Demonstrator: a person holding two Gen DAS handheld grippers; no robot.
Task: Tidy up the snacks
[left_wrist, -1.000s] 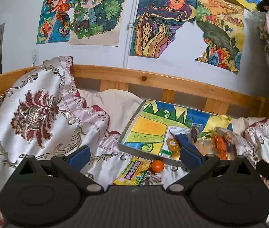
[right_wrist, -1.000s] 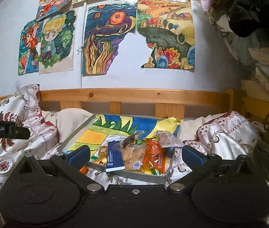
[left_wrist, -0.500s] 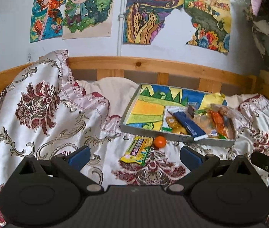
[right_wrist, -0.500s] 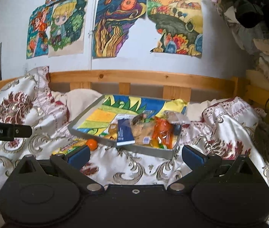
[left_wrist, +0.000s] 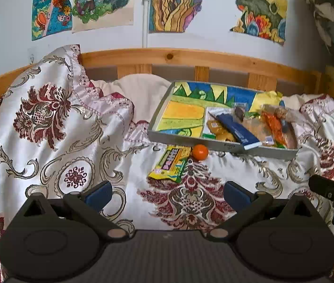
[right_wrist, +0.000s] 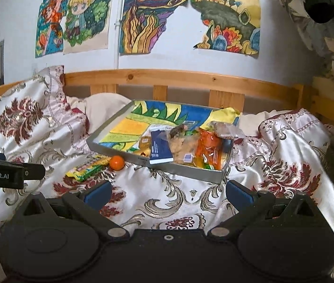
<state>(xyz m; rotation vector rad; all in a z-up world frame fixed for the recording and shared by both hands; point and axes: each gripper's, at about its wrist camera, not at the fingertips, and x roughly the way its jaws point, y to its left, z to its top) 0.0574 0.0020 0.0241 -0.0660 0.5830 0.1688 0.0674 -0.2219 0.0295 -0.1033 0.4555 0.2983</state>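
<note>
The bed [left_wrist: 49,141] carries everything, and its soft quilt tilts the grey tray [left_wrist: 214,145] a little. Most snacks [right_wrist: 197,148] are heaped in the tray's right end, so they stay together. Two are outside on the quilt, at its front wall: the yellow packet [left_wrist: 170,162] and the small orange ball [left_wrist: 199,152]. Both grippers, left [left_wrist: 167,192] and right [right_wrist: 168,189], hang back with jaws wide apart and empty.

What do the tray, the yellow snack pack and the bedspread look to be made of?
Tray: probably thin metal or painted board, with matte grey, straight, crisp-edged walls; I can't tell which.
Yellow snack pack: glossy plastic film; printed, with shiny highlights and a crimped end.
Bedspread: satin-like woven fabric, with sheen on the folds and a raised maroon and gold pattern.
</note>
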